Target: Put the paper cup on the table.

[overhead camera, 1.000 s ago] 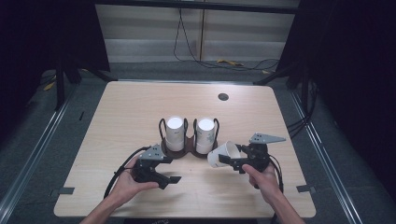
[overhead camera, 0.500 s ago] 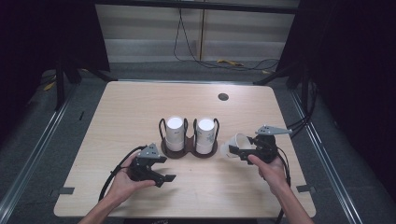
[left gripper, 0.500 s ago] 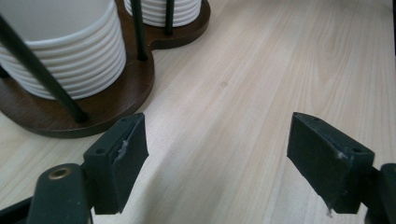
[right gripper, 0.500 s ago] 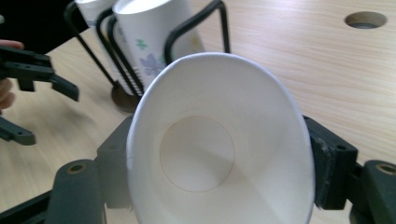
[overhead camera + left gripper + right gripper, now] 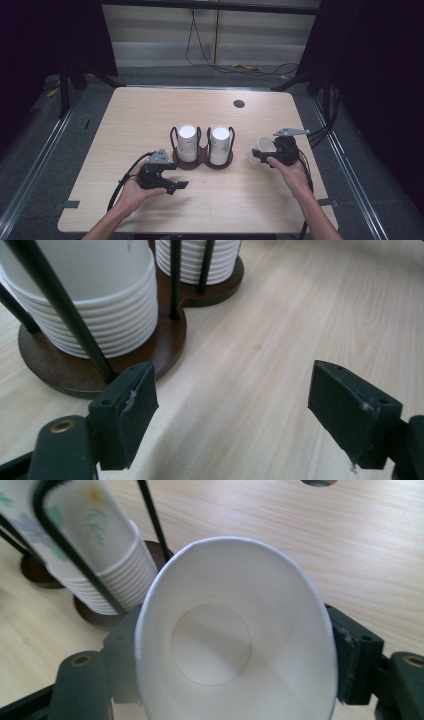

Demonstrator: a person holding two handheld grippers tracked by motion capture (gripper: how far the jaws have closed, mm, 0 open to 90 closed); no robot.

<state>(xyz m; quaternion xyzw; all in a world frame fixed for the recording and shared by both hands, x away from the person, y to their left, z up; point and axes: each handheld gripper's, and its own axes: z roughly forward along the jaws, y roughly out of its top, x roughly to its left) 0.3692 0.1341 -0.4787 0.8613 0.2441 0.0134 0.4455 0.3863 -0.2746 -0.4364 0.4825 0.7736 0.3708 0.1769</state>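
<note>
Right gripper view | right hand-held gripper (image 5: 235, 665) clamps paper cup (image 5: 235, 645) | squeezed oval

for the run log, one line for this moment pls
left gripper: open, empty | right gripper: shut on paper cup | cup holder: two stacks

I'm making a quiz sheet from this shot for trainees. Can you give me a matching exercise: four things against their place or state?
Things:
1. paper cup
2. left gripper
3. cup holder
4. round hole

Places or states:
A. in the tabletop at the far side
B. jaws apart, nothing between them
C. squeezed between the right gripper's jaws
D. mid-table, carrying two stacks of cups

Pairs: 1-C, 2-B, 3-D, 4-A
</note>
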